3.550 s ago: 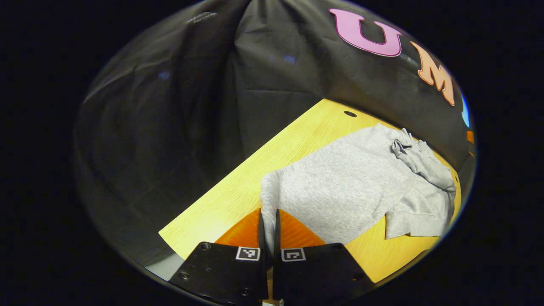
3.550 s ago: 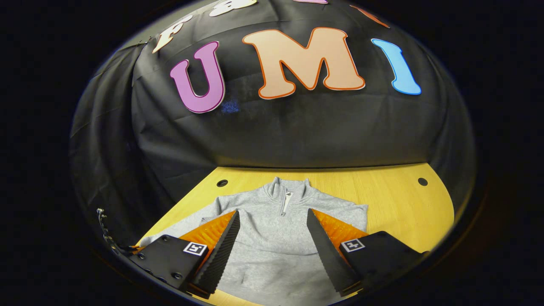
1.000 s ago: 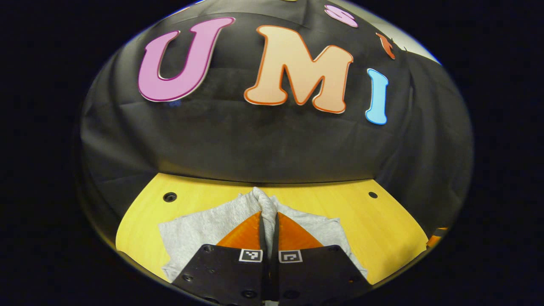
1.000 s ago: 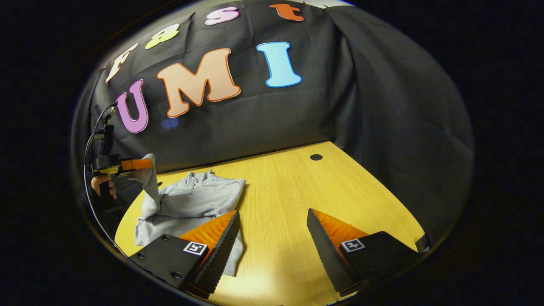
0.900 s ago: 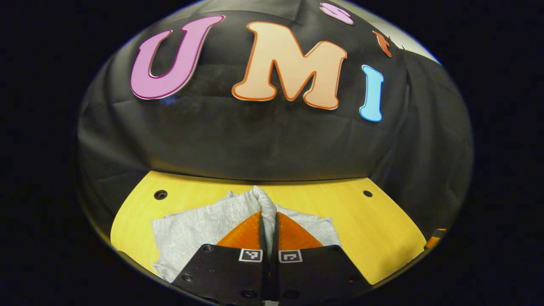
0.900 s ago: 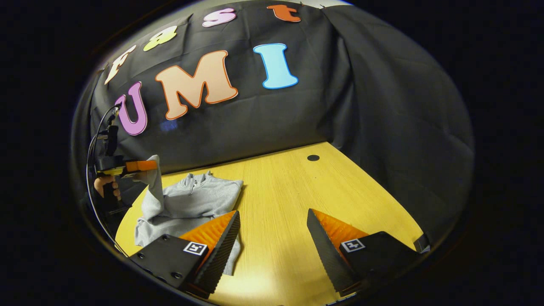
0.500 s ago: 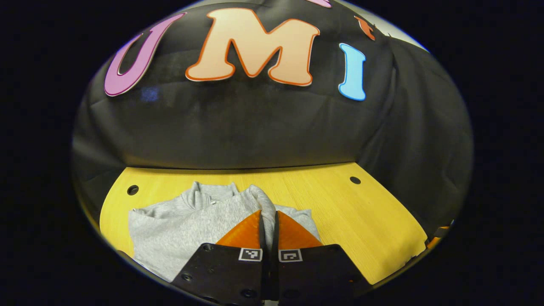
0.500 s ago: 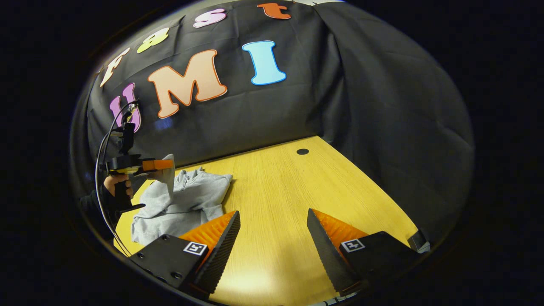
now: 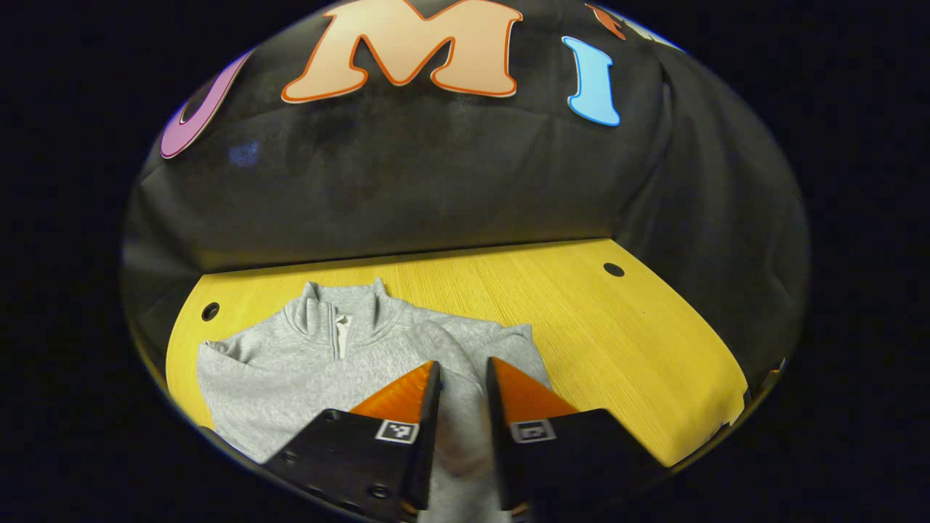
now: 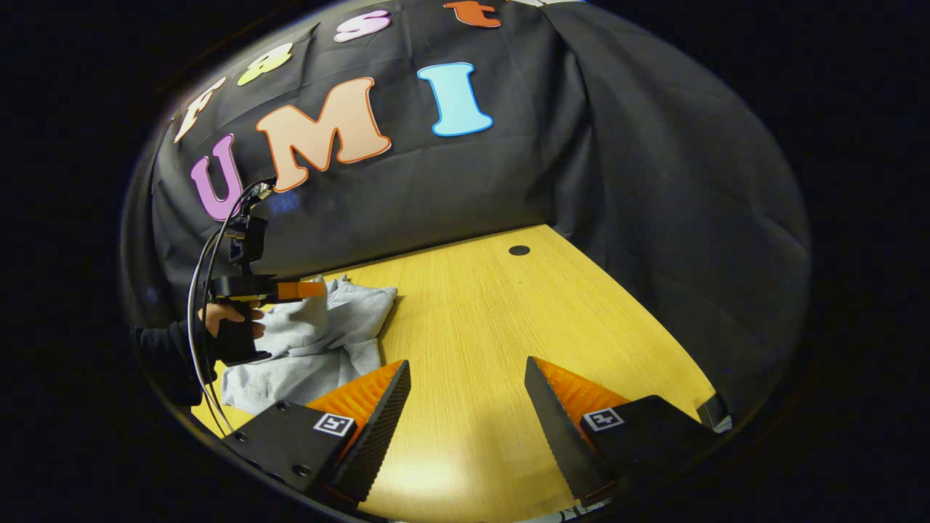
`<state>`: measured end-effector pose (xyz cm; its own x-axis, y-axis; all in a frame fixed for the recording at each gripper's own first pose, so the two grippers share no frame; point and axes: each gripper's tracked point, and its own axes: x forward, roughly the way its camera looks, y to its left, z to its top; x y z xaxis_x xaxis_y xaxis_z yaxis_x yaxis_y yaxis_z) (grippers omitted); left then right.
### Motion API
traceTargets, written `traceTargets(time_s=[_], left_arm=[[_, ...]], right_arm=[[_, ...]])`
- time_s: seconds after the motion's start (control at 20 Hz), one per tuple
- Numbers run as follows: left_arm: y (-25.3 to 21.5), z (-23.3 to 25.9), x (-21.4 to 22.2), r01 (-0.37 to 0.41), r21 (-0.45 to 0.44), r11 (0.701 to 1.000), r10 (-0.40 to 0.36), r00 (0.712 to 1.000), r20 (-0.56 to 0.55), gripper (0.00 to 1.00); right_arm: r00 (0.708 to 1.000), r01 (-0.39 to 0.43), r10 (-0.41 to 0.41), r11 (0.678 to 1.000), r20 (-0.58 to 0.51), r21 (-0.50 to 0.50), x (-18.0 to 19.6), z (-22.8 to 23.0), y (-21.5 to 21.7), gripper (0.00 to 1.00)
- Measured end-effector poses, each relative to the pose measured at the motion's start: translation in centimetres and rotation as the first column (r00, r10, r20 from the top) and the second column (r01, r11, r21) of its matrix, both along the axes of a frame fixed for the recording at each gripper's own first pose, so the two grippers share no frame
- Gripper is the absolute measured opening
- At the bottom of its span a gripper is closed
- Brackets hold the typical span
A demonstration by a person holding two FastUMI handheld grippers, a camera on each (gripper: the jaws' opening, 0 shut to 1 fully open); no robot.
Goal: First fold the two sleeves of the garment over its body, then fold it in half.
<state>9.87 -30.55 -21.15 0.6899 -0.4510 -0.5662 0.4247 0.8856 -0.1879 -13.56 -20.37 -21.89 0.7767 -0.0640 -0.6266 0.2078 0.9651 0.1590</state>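
The grey garment [image 9: 320,363] is spread on the left part of the desk [image 9: 617,341], collar toward the wall, with one sleeve [image 9: 450,356] laid across its body. The left claw [image 9: 461,385] is held just over that sleeve, its fingers parted a little with cloth seen between them. The right claw [image 10: 465,407] is held wide open over bare desk to the right, gripping nothing.

Garment [image 9: 305,370] heather grey; table [image 9: 617,341] yellow woodgrain.
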Motion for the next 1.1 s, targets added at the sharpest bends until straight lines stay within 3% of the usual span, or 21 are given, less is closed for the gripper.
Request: traceTargets(time_s=[0.2, 0.45, 0.7, 1.05, 1.1], left_arm=[[3.8, 2.3, 0.2, -0.069, 0.013, 0.998, 0.068, 0.995, 0.077, 0.96], [10.7, 4.7, -1.2, -0.151, -0.008, 0.989, 0.151, 0.982, 0.117, 0.94], [19.4, 5.3, -3.2, -0.227, 0.042, 0.973, 0.218, 0.964, 0.152, 0.95], [29.1, 3.3, -7.7, -0.337, 0.106, 0.935, 0.323, 0.937, 0.13, 0.95], [30.1, 2.7, -8.7, -0.35, 0.104, 0.931, 0.338, 0.934, 0.116, 0.95]], right_arm=[[0.999, -0.032, 0.032, 0.999, 0.001, 0.017, 1.2, -0.1, 2.3, 0.98], [0.996, -0.095, 0.094, 0.995, 0.008, 0.023, 2.9, 0.0, 6.0, 0.98], [0.986, -0.166, 0.166, 0.986, 0.002, 0.018, 4.8, -0.6, 10.0, 0.94], [0.975, -0.223, 0.223, 0.975, -0.024, -0.002, 6.1, -2.4, 14.2, 0.95], [0.972, -0.231, 0.231, 0.973, -0.034, -0.013, 6.2, -3.0, 14.5, 0.99]])
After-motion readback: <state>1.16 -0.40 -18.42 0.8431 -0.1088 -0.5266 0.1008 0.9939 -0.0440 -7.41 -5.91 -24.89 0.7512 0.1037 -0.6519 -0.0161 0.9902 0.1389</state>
